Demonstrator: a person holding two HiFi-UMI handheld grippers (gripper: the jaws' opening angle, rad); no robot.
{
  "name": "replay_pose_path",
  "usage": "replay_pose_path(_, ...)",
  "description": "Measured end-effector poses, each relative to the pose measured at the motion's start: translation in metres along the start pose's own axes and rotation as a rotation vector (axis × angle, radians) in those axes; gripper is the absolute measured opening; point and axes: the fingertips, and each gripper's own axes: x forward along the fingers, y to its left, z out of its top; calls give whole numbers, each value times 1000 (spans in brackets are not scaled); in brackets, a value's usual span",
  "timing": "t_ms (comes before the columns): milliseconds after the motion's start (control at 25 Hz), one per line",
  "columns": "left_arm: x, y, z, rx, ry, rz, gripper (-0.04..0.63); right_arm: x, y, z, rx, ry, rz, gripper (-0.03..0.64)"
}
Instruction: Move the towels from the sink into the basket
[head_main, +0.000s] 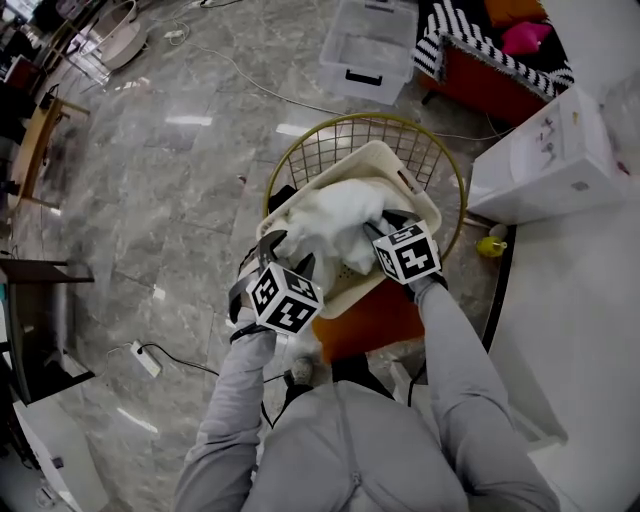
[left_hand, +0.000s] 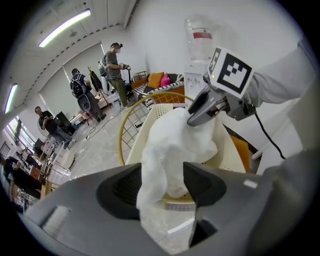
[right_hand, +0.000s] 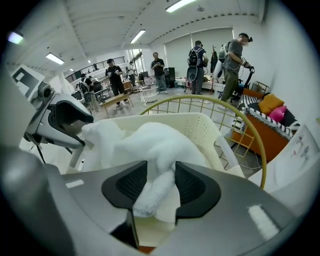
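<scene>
— First, the left gripper (left_hand: 162, 180)?
— Parted wide, loosely round a limp tail of the white towel (left_hand: 175, 145), no squeeze.
— And the right gripper (right_hand: 161, 186)?
— Partly open, around a fluffy fold of it, no pinch.
— Lie of the towel?
— Stretched lengthwise from one gripper across to the other, ends drooping toward both.
— Look and place?
— Plain white, fluffy, crumpled; heaped at the near end of the cream basket (head_main: 378, 152), inside a gold wire frame (head_main: 330, 135).
</scene>
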Motion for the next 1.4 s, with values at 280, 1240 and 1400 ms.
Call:
replay_pose_path(280,-42,-3,13,-38,-108,-1,302,-67,6,22,87,-199,-101,155)
replay_pose_path(1240,-227,-77,-8,161,-513,-53,301,-352,133,-44,281,-750,-557,155)
replay_pose_path(1400,-233,-126,11,237,-566,-134,301,-403,140,-89,316,-781,-680,155)
